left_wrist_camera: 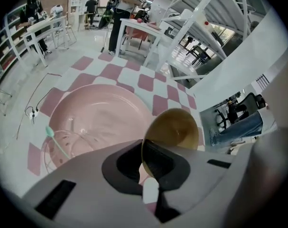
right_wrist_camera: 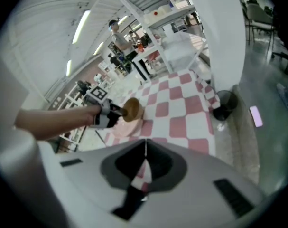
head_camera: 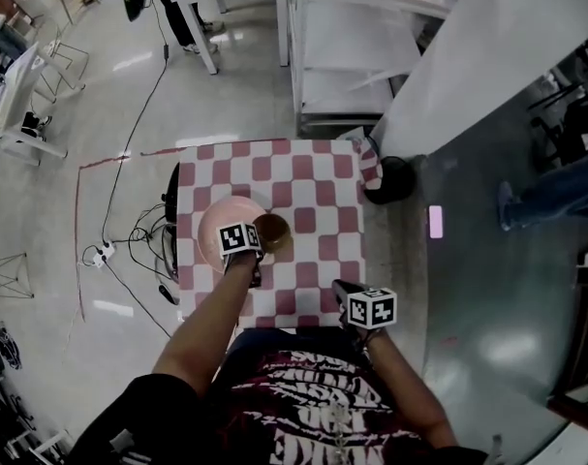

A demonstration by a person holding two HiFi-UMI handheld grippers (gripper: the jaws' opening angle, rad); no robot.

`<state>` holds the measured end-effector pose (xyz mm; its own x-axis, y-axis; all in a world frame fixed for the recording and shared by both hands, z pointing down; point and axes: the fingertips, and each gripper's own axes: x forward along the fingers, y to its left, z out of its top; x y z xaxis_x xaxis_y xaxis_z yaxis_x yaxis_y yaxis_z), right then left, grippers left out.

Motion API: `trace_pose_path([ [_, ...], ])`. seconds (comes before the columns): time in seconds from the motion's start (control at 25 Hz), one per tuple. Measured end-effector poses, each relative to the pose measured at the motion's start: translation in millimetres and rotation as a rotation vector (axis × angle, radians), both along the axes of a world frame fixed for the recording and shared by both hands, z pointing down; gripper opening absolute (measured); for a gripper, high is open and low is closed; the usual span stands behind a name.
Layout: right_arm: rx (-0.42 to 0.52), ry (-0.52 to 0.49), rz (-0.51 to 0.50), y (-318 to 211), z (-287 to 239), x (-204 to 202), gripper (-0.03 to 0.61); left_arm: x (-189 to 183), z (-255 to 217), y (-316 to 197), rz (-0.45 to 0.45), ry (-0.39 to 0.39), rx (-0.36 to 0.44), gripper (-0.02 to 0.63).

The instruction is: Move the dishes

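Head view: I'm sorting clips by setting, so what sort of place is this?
Likely a lab or workshop hall, not a home: the checkered table stands on a polished floor with a taped line, loose cables and white shelving.

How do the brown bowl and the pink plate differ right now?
The brown bowl is small and deep; the pink plate is wide and shallow. The bowl is tilted, gripped by its rim in the left tool; the plate lies flat on the checked tablecloth. Both are round.
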<state>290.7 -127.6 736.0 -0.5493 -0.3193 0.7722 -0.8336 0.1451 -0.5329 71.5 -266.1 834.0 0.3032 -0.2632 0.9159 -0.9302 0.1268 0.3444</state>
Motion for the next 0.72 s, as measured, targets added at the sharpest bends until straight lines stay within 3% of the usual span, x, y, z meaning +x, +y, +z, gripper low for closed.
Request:
trace_pose_path([
  [0.2, 0.001, -0.007, 0.017, -4, -2, -19, 0.034, -20, 4, 0, -0.084, 0.031, -0.043, 0.034],
  [0.44, -0.001, -0.010, 0.041, -8, -2, -27, 0.034, -34, -3, -27, -0.046, 0.012, -0.034, 0.034],
  [0.56, -0.001, -0.017, 0.056, -11, -3, -29, 0.034, -44, -9, -47, 0.071, -0.054, -0.013, 0.034],
  [0.72, -0.010, -0.030, 0.079, -9, -1, -33, 0.034, -56, -6, -57, 0.358, -0.186, -0.037, 0.034],
])
